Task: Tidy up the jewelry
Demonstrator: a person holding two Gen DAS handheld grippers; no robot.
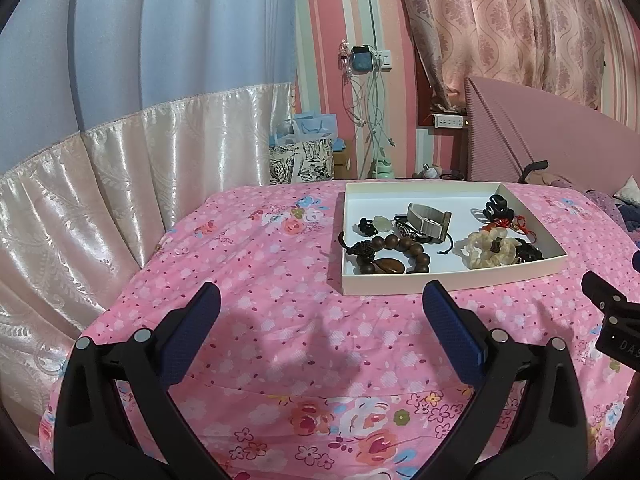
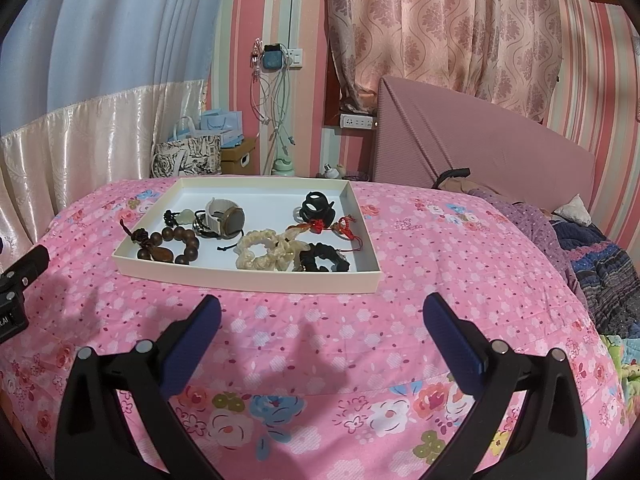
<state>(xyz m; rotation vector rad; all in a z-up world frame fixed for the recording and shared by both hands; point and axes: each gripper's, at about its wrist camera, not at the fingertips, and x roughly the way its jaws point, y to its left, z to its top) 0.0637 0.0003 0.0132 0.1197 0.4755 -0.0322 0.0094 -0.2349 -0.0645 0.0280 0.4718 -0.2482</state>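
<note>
On a pink floral quilt [image 2: 420, 248], tangled jewelry crowds a shallow tray [image 2: 256, 280]; left gripper [image 1: 320, 320] and right gripper [image 2: 322, 324] hover wide open, and snagged cords risk dragging neighbours out.

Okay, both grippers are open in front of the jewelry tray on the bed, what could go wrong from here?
1. The tray sits on a soft quilt, so pressing down on it might tip it or make it slide.
2. The wooden bead bracelet has a cord draped over the tray's left rim; lifting it could snag.
3. The cream scrunchie, black scrunchie and red-cord charm lie close together, so grabbing one may drag the others.
</note>
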